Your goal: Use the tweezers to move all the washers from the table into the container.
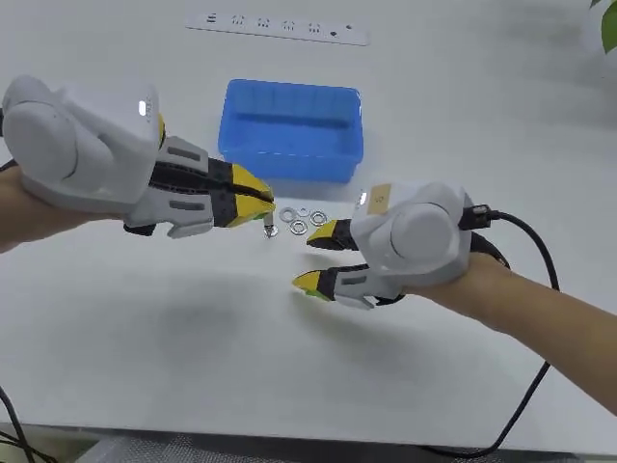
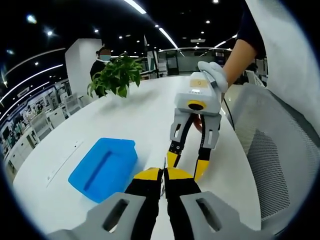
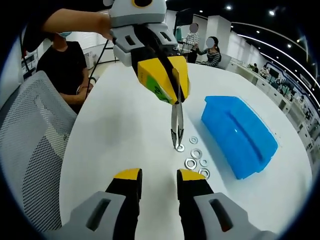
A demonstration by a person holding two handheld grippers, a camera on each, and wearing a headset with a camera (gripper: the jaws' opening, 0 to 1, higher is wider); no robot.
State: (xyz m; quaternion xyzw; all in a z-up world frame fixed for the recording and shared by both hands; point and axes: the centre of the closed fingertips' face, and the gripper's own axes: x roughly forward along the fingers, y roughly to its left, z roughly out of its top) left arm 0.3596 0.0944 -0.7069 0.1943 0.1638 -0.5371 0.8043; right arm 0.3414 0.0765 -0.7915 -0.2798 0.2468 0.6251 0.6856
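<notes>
My left gripper (image 1: 262, 201) is shut on metal tweezers (image 1: 269, 224). In the right gripper view the tweezers (image 3: 176, 122) point down, with their tips at one washer (image 3: 179, 147). Several more washers (image 3: 196, 153) lie in a loose cluster on the white table, just in front of the blue container (image 1: 291, 130). My right gripper (image 1: 310, 258) hovers open on the near right of the washers (image 1: 304, 220), with nothing between its jaws. In the left gripper view my own jaws (image 2: 163, 175) pinch the tweezers, and the right gripper (image 2: 186, 166) faces them, open.
A white power strip (image 1: 280, 27) lies at the table's far edge behind the container. A potted plant (image 2: 117, 75) stands further along the table. A mesh chair (image 3: 35, 150) sits beside the table, and people sit in the background. A black cable (image 1: 540, 260) trails from the right gripper.
</notes>
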